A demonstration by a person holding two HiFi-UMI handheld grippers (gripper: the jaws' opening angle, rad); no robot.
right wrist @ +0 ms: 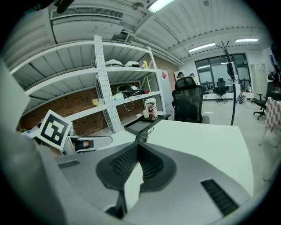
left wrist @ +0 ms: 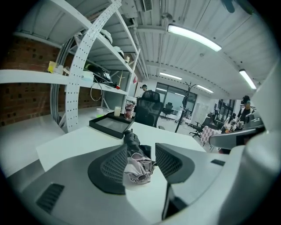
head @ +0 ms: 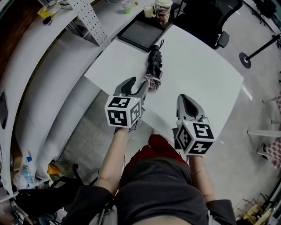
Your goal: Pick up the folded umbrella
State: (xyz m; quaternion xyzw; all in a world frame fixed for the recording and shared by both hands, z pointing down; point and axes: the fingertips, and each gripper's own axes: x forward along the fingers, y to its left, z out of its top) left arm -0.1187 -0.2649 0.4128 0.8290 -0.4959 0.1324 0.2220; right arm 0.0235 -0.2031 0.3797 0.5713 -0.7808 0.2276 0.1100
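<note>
- Umbrella is lying folded along the table, with its strap end pointing toward the tray and its bunched fabric end facing the person.
- Left gripper is holding its jaws apart on either side of that near end without pressing, probably lining up a grip.
- Right gripper is hovering nearby, jaws closed and empty.

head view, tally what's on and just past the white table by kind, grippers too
folded umbrella: 1
black tray: 1
cups: 3, green cup, white cup, patterned cup
grippers: 2, left gripper, right gripper
total: 7
</note>
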